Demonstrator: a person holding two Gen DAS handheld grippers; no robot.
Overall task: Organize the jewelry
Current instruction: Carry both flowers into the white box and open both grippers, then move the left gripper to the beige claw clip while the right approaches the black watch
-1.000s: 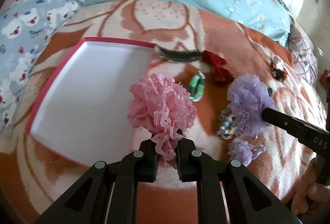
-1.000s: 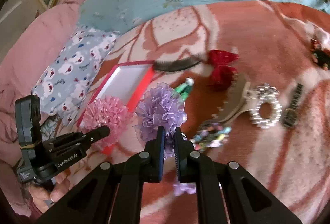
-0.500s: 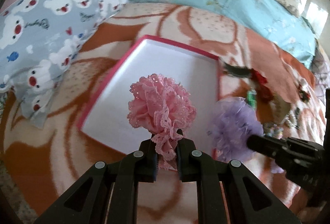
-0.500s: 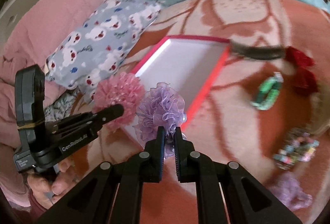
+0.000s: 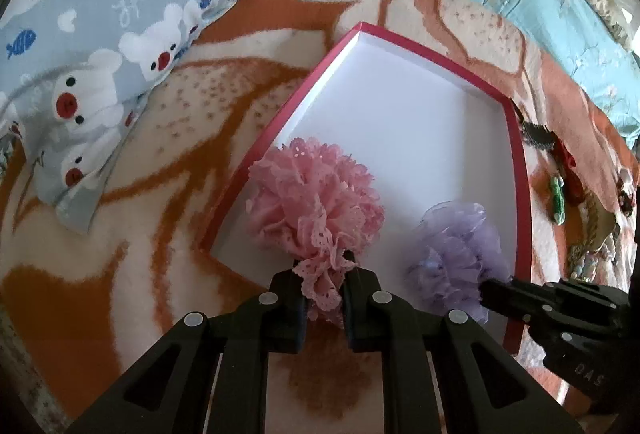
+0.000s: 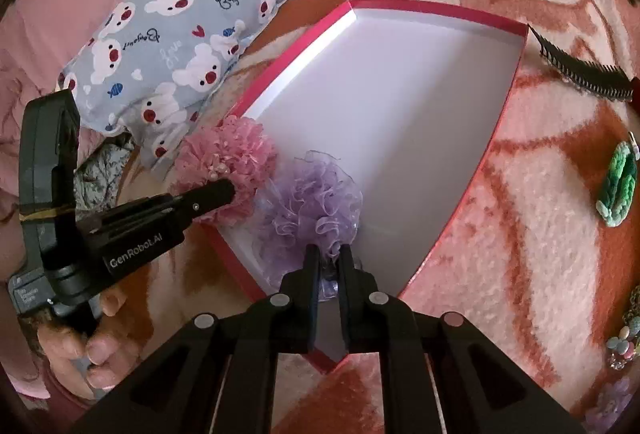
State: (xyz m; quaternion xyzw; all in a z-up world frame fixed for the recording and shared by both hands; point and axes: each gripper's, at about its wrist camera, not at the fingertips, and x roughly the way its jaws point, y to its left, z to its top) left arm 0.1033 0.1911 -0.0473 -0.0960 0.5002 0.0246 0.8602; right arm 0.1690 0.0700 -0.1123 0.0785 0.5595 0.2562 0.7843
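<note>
Bed blanket (image 5: 120,266): red tray (image 5: 520,170), frilly pink scrunchie (image 5: 316,202) & lilac scrunchie (image 6: 312,202) gripped.

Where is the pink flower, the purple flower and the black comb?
pink flower (image 5: 316,202), left wrist view, middle of its ruffles.
purple flower (image 6: 316,202), right wrist view, centre of its frills.
black comb (image 6: 580,68), right wrist view, middle of its spine.

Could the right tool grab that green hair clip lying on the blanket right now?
Probably not yet: the right tool is shut on the purple flower over the box. The green clip lies unobstructed.
</note>
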